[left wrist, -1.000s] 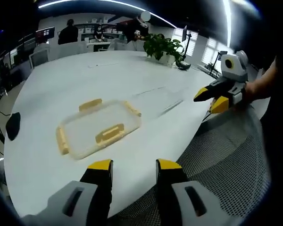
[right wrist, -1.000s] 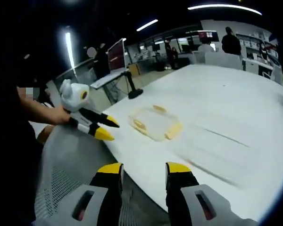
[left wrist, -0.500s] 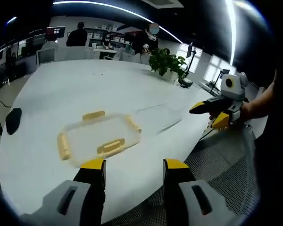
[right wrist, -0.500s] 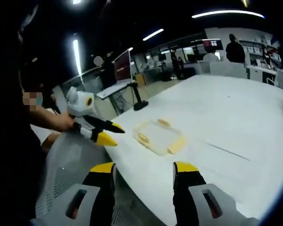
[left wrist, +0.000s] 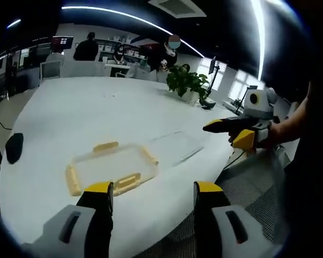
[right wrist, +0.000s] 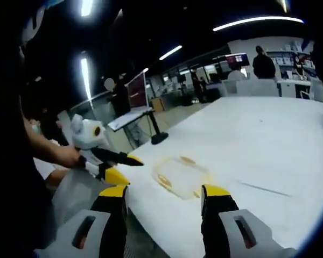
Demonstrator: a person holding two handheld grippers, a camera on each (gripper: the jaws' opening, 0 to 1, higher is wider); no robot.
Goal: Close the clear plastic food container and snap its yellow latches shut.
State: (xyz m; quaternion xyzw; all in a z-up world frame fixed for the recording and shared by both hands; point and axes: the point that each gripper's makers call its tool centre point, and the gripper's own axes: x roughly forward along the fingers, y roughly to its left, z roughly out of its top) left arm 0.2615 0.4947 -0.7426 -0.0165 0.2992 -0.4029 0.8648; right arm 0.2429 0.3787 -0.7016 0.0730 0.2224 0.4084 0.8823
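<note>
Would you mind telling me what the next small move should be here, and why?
Probably bring the left gripper forward to the container: both grippers hang open and empty short of it, and its yellow latches look splayed outward.

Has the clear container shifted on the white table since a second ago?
No. The clear container lies at the same spot on the white table, with the same gap to the dark mouse. Only the cameras moved.

Both the left gripper [left wrist: 151,189] and right gripper [right wrist: 162,193] have spread wider.
</note>
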